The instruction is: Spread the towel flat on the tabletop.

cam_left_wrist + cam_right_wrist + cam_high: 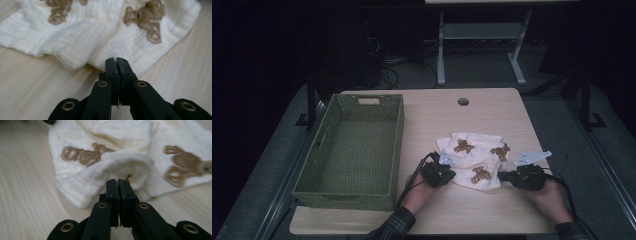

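Down at the near edge of the wooden table (492, 215), two hands come in, each with a gripper. The left gripper (117, 60) has its jaws pressed together right at the near hem of the cream muslin cloth (100, 37) — whether any fabric is caught between the tips cannot be told. The right gripper (118, 182) matches it: jaws pressed together, tips tucked against a raised fold of the same cloth, and again a pinch cannot be confirmed. In the high view the left gripper (451, 172) sits at the cloth's left side and the right gripper (503, 176) at its right, the cloth (472, 160) rumpled between them — brown teddy-bear prints (463, 146) showing on top. Farther left stands a green woven basket (362, 195), well apart from the cloth. Beyond, a round cable hole (463, 102) sits near the far edge.
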`<state>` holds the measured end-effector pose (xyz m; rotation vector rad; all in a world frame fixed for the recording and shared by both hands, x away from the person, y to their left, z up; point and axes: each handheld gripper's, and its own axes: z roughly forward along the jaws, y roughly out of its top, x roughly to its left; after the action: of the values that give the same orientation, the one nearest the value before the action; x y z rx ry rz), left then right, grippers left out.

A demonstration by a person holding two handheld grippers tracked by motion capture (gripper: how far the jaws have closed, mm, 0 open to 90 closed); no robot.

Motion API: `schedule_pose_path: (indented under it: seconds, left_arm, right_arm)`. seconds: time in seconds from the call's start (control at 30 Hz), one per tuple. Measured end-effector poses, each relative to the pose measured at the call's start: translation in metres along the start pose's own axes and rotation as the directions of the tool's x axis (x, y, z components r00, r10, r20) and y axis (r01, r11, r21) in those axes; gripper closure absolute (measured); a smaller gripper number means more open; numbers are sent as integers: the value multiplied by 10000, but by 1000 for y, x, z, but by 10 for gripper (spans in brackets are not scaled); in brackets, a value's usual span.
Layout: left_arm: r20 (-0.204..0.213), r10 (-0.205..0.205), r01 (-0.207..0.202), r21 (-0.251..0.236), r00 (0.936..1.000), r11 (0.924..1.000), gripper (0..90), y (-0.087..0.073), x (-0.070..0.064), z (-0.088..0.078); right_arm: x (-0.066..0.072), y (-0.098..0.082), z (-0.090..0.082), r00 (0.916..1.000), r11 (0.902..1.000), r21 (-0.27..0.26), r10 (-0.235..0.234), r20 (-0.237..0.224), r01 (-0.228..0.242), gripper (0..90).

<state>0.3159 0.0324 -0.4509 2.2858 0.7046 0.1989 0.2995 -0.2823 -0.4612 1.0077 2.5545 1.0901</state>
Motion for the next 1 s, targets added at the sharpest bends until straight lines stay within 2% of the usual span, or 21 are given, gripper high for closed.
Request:
schedule_pose_path:
  seconds: [0.17,0.3,0.37,0.5,0.53,0.57,0.67,0.8,0.87,0.9,1.0]
  left_arm:
    - [-638,-393,358,-548,9972,9979,885,2,0,-24]
    - [-970,-645,575,-735,9932,9956,884,3,-4,-38]
    - [-1154,-654,575,-709,9912,9958,884,2,-7,-41]
    - [-1736,-644,514,-781,9827,9956,884,1,-8,-48]
    - [-1925,-690,542,-807,9789,9953,884,2,-6,-49]
    - [-2034,-812,642,-890,9757,9940,884,2,-4,-48]
    - [-2136,-939,809,-687,9724,9943,884,0,4,-40]
    - [-2060,-1077,1022,-372,9726,9941,883,-5,11,-30]
    - [-2009,-1046,1005,-305,9740,9945,882,-6,11,-28]
    - [-1982,-1062,1018,-326,9744,9943,883,-5,11,-28]
    - [-1941,-1069,1023,-333,9751,9942,882,-6,11,-28]
  right_arm:
    - [-15,-7,-23,9983,9977,-520,464,353,-445,875]
    - [-24,-14,-41,9960,9930,-927,778,430,-736,874]
    - [-27,-18,-48,9961,9918,-1082,741,471,-687,874]
    - [-34,-23,-61,9940,9872,-1403,855,689,-752,876]
    - [-35,-23,-63,9935,9860,-1464,910,687,-802,876]
    - [-38,-22,-63,9930,9851,-1535,901,766,-776,876]
    - [-43,-16,-55,9938,9885,-1370,762,813,-646,876]
    - [-50,-10,-34,9933,9935,-885,791,844,-716,867]
    - [-51,-10,-24,9920,9950,-578,870,914,-819,829]
    - [-51,-9,-23,9929,9964,-503,724,940,-678,805]
    - [-43,-7,-34,9946,9935,-983,654,803,-574,744]
